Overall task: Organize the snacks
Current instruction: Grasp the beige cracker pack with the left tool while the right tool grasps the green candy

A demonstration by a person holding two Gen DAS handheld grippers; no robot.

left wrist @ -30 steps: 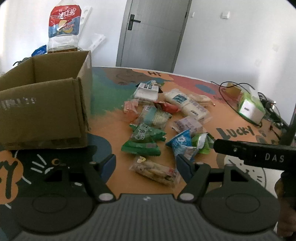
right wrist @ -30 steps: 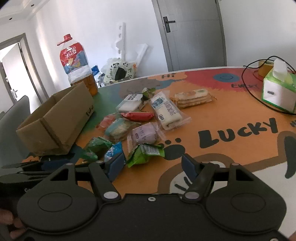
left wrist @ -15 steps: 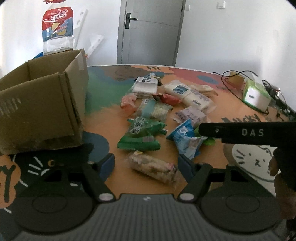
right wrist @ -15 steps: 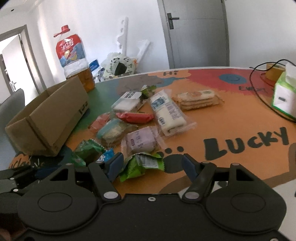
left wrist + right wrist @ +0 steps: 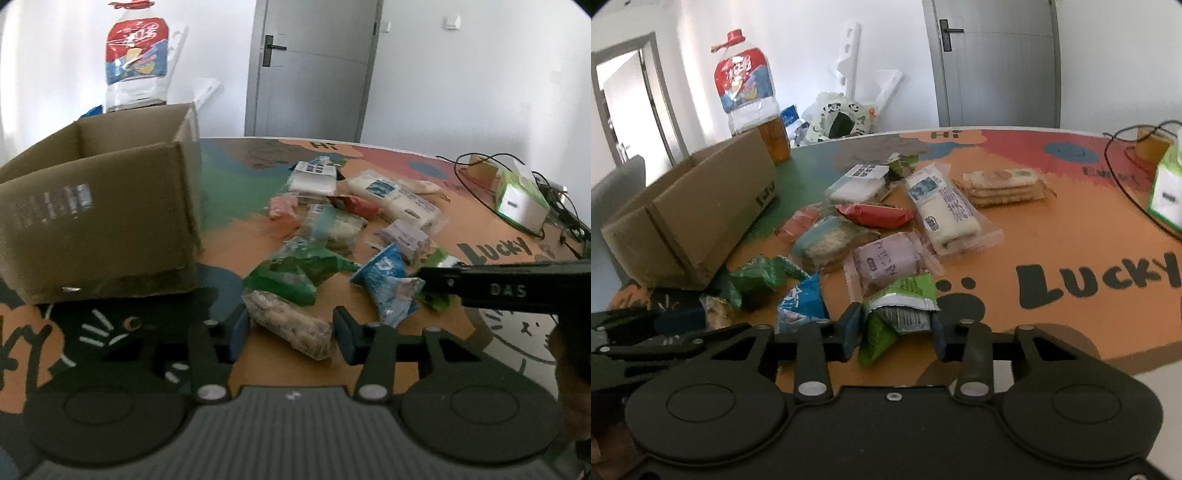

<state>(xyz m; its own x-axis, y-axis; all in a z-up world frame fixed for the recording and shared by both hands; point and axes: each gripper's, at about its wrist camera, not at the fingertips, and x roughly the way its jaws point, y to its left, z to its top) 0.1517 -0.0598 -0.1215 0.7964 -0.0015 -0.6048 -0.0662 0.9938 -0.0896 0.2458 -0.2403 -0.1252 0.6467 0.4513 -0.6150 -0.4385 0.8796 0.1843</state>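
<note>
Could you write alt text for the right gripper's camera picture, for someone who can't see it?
The right gripper, its jaws just closing, pinches a green snack packet at the near edge of a pile of wrapped snacks on a colourful table. An open cardboard box stands left.

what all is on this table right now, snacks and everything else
cardboard box: 1, brown, open, left side of table
oil bottle: 1, red and blue label, behind box
snack packets: about a dozen, mixed colours, heaped mid-table
clear nut bar packet: 1, between the left fingers
light green packet: 1, between the right fingers
blue packet: 1, beside the clear one
purple packet: 1, mid-heap
red packet: 1, further back
cracker pack: 1, tan, far side
tissue box: 1, green and white, right edge
cables: black, by tissue box
left gripper: jaws just closing, pads on the clear packet
right gripper: jaws just closing, pads on the green packet
</note>
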